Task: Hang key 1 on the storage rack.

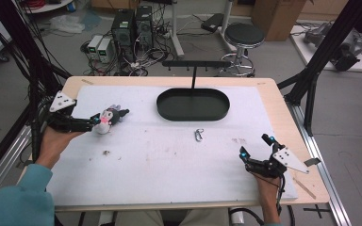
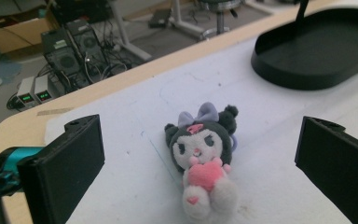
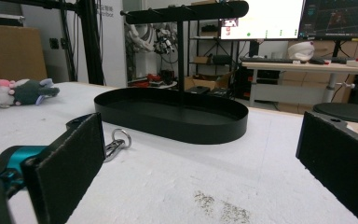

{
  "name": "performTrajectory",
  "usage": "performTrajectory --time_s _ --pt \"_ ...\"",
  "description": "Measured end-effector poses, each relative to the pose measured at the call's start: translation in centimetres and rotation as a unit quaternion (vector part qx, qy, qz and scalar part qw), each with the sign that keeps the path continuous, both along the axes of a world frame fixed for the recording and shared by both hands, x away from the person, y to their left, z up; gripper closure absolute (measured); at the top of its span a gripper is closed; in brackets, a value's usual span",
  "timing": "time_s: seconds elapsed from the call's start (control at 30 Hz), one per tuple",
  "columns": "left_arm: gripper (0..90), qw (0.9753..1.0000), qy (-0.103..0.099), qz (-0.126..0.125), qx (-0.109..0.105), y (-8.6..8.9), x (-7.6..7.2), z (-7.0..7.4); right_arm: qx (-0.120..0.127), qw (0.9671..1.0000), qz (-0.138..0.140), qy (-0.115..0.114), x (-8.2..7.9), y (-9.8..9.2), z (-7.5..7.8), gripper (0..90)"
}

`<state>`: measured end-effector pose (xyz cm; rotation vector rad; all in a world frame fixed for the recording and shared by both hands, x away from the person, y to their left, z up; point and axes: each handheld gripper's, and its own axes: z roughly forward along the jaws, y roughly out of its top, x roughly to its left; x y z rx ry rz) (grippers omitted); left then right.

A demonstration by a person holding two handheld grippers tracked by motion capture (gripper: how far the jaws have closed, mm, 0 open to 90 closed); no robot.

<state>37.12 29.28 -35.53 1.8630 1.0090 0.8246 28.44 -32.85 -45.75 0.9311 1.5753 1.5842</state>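
Observation:
A small plush toy (image 1: 106, 121) with a dark hood, purple bow and pink heart lies on its back on the white mat at the left. My left gripper (image 1: 104, 117) is open, one jaw on each side of the plush toy (image 2: 200, 163), and touches nothing. At the front right of the mat my right gripper (image 1: 254, 146) is open and holds nothing. A black oval tray (image 1: 193, 117) with an upright hanger post stands at the back centre. A metal carabiner clip (image 1: 198, 135) lies in front of the tray, just past the right gripper's left jaw as the clip (image 3: 116, 142).
A white mat (image 1: 169, 169) covers the wooden table (image 1: 283, 117). The hanger bar (image 1: 195, 63) spans above the tray. A black stool (image 1: 244, 35) and computer towers (image 1: 132, 28) stand on the floor beyond. Black frame posts (image 1: 306, 84) flank the table.

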Motion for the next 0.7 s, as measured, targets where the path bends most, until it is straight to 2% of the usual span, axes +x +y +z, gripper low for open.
performTrajectory --time_s 0.07,0.13,0.17,0.37,0.43,0.53,0.7 --pt "1.7 0.9998 0.016 -0.003 0.01 0.0 0.7 0.1 0.0 1.0 0.0 0.0 0.0 0.0 0.0 0.6" --pt "1.7 0.9992 0.04 0.004 0.004 0.0 1.9 0.1 0.0 1.0 0.0 -0.001 0.0 0.0 0.0 0.6" --pt "1.7 0.9992 0.04 0.004 0.004 0.0 1.9 0.1 -0.001 1.0 0.0 -0.001 0.0 0.0 0.0 0.6" --pt "1.7 0.996 0.085 0.015 0.022 0.0 3.5 -0.5 0.0 1.0 0.0 -0.001 0.0 0.0 0.0 0.6" --pt "1.7 0.9948 0.099 0.013 0.02 -0.3 3.9 -0.9 -0.001 1.0 0.0 -0.001 0.0 0.0 0.0 0.6" --pt "1.7 0.9937 0.104 0.015 0.04 -0.8 4.2 -1.3 -0.001 1.0 0.0 -0.001 0.0 0.0 0.0 0.6" --pt "1.7 0.9884 0.141 0.006 0.057 -1.7 4.7 -2.2 0.002 1.0 0.0 0.002 0.0 0.0 0.0 0.6"
